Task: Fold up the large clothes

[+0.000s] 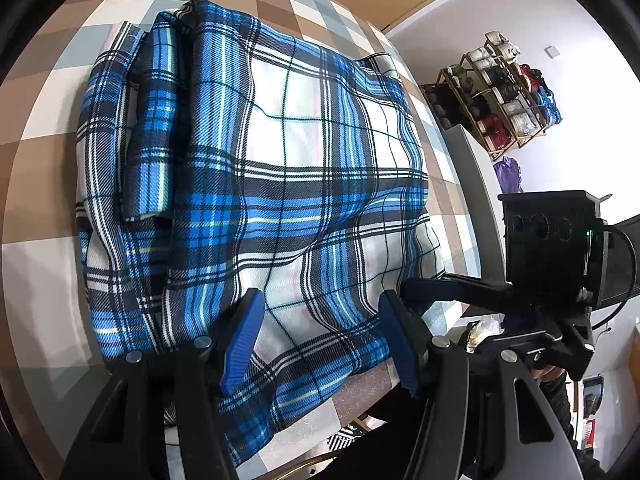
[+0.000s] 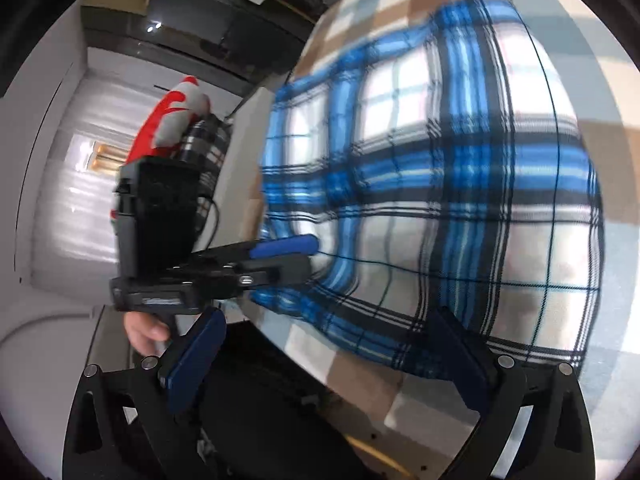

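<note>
Plaid fabric, a large blue, white and black checked garment [image 1: 256, 184], lies folded into a thick, roughly square bundle on a table covered with a brown, grey and white checked cloth [image 1: 44, 264]; a folded sleeve or side panel lies doubled along the bundle's left side in the left wrist view; the near edge of the garment reaches almost to the table's front edge. Left gripper [image 1: 320, 344] sits over that near edge with its blue-padded fingers [image 1: 244, 340] spread about halfway, the plaid spanning the gap between them; the pads stand clear to either side of the cloth rather than pinching it, so it has hold of nothing. Right gripper [image 2: 320, 364] is seen blurred in its own view, its two blue pads wide apart just off the garment's near edge above the checked cloth and the table edge, with nothing between them; in the left wrist view its fingers reach in from the right, touching or just beside the garment's near right corner. A wooden rack of yarn spools [image 1: 504, 92] stands against the white wall beyond the table.
</note>
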{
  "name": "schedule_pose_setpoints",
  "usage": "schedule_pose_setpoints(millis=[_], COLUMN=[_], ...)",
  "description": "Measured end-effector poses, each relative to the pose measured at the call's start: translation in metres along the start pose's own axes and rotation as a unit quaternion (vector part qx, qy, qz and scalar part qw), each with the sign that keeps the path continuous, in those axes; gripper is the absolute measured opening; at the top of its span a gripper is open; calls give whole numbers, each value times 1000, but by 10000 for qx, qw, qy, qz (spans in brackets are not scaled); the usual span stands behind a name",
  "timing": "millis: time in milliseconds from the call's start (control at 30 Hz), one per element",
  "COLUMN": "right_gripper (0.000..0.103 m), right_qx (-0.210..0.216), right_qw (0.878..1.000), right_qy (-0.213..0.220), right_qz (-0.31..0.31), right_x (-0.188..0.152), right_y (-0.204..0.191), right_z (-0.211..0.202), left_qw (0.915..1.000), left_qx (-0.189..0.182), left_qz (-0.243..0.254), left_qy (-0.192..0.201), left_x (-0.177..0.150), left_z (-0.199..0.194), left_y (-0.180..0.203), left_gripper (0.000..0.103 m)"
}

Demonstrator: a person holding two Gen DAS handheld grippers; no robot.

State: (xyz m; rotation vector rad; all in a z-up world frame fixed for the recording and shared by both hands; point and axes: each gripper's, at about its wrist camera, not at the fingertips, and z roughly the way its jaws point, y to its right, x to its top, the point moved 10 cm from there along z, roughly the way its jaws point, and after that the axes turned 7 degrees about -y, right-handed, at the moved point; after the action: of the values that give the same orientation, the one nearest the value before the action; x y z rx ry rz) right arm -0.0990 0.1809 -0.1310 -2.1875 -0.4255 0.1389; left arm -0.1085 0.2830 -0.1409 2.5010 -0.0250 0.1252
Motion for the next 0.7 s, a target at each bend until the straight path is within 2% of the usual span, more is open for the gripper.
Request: schedule_pose_setpoints(millis=[133, 200, 267, 367, 433, 467, 567, 633, 700], right_gripper=[103, 101, 102, 102, 103, 103, 103, 103, 103], right_qx=[-275, -174, 44, 111, 84, -9, -798, -1349, -1741], right_qw=[9995, 9998, 9987, 9900, 9777, 9715, 9391, 9150, 9005], right_qy=[-36, 27, 500, 1371, 2050, 2306, 3209, 3619, 3754], right_qz=[-158, -35, -95, -309, -453, -549, -933, -1169, -1338], right_x=[-1, 4, 13, 34, 45, 47, 50, 44, 38], right_y=[-5, -14, -18, -31, -41, -45, -53, -55, -53], right_z=[1, -6, -34, -82, -114, -125, -151, -156, -151], left_qw=[9999, 9985, 9945, 9882, 9831, 9800, 9598, 9469, 9348], left_qx=[122, 362, 506, 556, 649, 729, 1218, 1501, 1767], left_qz=[87, 322, 673, 830, 768, 733, 599, 529, 500], left_qy=[-10, 238, 623, 1164, 1527, 1699, 2457, 2793, 3040], left_x=[-1, 0, 2, 10, 18, 21, 28, 29, 28], left_z=[-1, -11, -24, -46, -62, -69, -98, -111, -117], left_y=[5, 13, 26, 34, 32, 31, 25, 25, 25], left_gripper=[55, 55, 55, 55, 56, 61, 82, 83, 83])
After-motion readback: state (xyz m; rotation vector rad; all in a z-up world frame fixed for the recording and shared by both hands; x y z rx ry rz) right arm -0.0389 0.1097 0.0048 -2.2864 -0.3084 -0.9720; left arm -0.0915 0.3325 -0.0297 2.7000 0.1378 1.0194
